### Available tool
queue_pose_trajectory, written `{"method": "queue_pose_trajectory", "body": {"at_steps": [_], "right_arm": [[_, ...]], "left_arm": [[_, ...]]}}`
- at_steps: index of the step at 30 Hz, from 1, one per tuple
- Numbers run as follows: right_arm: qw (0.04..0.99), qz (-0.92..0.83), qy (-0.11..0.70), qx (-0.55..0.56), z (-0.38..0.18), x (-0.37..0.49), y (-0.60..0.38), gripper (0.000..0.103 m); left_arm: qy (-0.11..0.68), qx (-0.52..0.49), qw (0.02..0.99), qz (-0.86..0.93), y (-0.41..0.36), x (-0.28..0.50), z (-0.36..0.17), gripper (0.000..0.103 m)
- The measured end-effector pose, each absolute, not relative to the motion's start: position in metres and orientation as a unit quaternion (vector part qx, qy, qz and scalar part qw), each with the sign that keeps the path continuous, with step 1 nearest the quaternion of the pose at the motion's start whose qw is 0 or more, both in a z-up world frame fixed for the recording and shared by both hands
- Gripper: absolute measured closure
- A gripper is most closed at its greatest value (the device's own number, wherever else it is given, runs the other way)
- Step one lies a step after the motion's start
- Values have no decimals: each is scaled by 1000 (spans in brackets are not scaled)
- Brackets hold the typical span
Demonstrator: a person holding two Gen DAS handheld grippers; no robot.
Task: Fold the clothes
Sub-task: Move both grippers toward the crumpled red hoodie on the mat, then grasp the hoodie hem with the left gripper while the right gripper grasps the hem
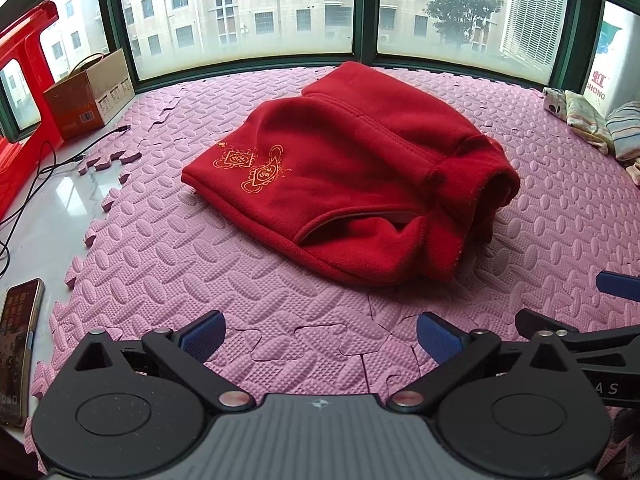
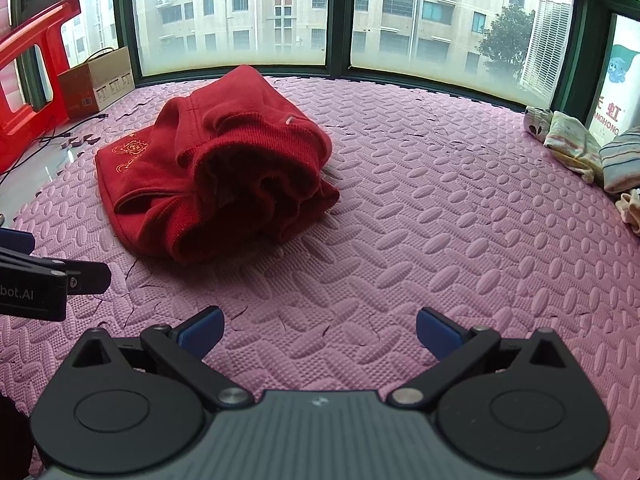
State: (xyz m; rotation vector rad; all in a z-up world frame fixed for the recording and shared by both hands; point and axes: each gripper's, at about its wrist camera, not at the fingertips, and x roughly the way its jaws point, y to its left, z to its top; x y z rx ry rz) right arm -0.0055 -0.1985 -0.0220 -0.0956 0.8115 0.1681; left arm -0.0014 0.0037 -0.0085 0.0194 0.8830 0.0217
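A red fleece garment [image 1: 352, 176] with gold embroidery lies folded into a thick bundle on the pink foam mat [image 1: 200, 264]. The right wrist view shows the same garment [image 2: 224, 176] from its bunched, rolled end. My left gripper [image 1: 320, 338] hovers open above the mat, short of the garment's near edge, holding nothing. My right gripper [image 2: 320, 334] is also open and empty, over bare mat to the right of and nearer than the bundle. Each gripper shows at the edge of the other's view.
A cardboard box [image 1: 90, 94] and a red plastic piece [image 1: 20, 92] stand at the far left by the window. Cables [image 1: 44, 164] and a phone [image 1: 16, 348] lie on the white ledge. Other folded clothes [image 2: 588, 152] are piled at the right edge.
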Motion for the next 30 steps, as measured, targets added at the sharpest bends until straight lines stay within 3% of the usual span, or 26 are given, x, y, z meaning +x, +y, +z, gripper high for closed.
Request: {"method": "queue_pose_trajectory", "body": {"at_steps": [30], "right_arm": [[920, 101, 369, -81, -4, 35, -191, 0]], "left_arm": [[416, 17, 909, -10, -3, 29, -2, 3]]}}
